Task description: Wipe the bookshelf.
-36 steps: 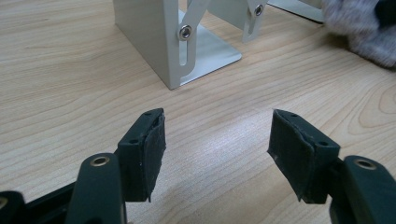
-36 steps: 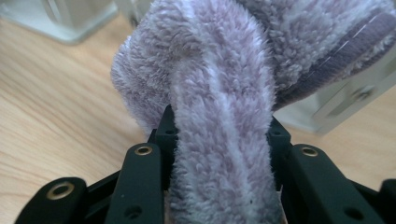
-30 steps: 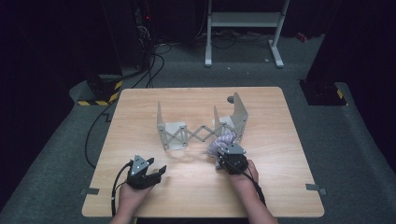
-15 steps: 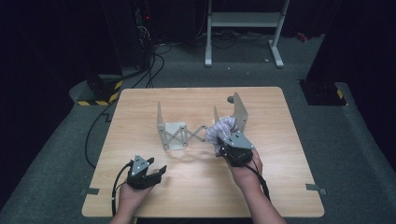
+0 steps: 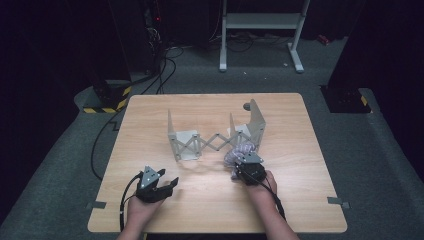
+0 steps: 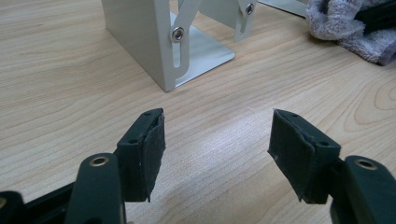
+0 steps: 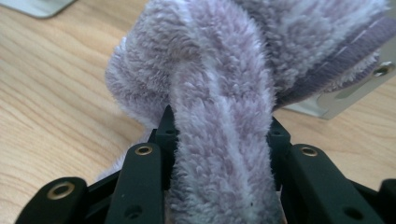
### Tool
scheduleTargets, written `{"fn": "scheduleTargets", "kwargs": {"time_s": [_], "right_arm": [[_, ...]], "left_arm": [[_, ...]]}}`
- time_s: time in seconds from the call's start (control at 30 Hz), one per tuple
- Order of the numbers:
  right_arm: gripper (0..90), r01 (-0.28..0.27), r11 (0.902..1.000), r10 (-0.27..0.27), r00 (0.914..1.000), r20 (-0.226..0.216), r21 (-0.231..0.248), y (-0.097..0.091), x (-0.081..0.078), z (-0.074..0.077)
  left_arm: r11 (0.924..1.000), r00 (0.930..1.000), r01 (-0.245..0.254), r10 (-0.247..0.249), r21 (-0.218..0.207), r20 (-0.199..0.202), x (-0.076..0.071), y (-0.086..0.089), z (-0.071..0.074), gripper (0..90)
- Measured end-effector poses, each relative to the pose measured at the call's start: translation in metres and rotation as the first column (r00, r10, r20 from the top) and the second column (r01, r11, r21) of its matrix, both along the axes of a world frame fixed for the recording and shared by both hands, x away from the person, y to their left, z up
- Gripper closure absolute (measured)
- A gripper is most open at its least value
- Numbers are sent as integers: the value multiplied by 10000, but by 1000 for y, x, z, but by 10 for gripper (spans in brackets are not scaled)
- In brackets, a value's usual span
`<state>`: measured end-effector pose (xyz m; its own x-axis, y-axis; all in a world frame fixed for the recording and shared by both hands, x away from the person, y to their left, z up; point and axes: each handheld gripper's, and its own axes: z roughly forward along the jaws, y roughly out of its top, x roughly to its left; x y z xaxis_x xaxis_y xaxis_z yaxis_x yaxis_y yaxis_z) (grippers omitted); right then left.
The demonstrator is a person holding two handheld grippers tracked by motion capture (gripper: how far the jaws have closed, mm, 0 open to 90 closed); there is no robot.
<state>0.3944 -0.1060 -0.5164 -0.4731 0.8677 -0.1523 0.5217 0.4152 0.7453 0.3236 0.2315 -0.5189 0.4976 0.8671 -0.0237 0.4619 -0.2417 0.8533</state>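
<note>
- Fluffy lilac towel (image 7: 219,93) is bunched up in your right gripper (image 5: 248,169), pinched firmly between both jaws, a thick fold running straight up the middle of them.
- It sits just in front of the grey folding rack (image 5: 216,135), at the rack's right end plate, touching or nearly so; looks like the towel is headed onto or against that plate.
- To do it well: hold the pinch, lift enough that the hanging part clears the scissor links, and don't release until the cloth is over the plate.
- Watch for fabric snagging on the link rivets.
- Your left gripper (image 6: 219,154) is spread wide and empty, resting on the wooden table (image 5: 150,115) in front of the rack's left plate. Use it to brace that plate if the rack slides.
- Hard to read: the towel blocks most of the right gripper view, so how much cloth hangs below the jaws is unclear, probably a good part.
- In the high view your hand hides the contact between towel and rack.
</note>
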Motion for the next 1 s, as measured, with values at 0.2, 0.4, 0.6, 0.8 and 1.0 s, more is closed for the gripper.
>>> {"fn": "scheduleTargets", "kwargs": {"time_s": [0.2, 0.4, 0.6, 0.8, 1.0], "right_arm": [[619, -120, 9998, 120, 9999, 19, -151, 2, -4, 3], [619, -840, 9965, 841, 9958, 354, -58, 20, -12, 19], [617, -1228, 9923, 1193, 9842, 1311, 189, 37, -17, 51], [617, -1353, 9896, 1193, 9609, 2497, 481, 42, -23, 87], [617, -1287, 9907, 1116, 9552, 2740, 451, 43, -24, 88]], "left_arm": [[10000, 10000, 26, -26, 43, -42, 1, -1, -1, 366], [10000, 10000, 25, -25, -35, -12, 1, 0, -1, 367], [9999, 10000, 5, -4, -135, 27, 1, 1, 0, 366], [9999, 10000, 15, -15, -151, 42, 0, 2, 0, 366], [9998, 10000, 0, 1, -223, 63, 0, 2, 1, 365]]}}
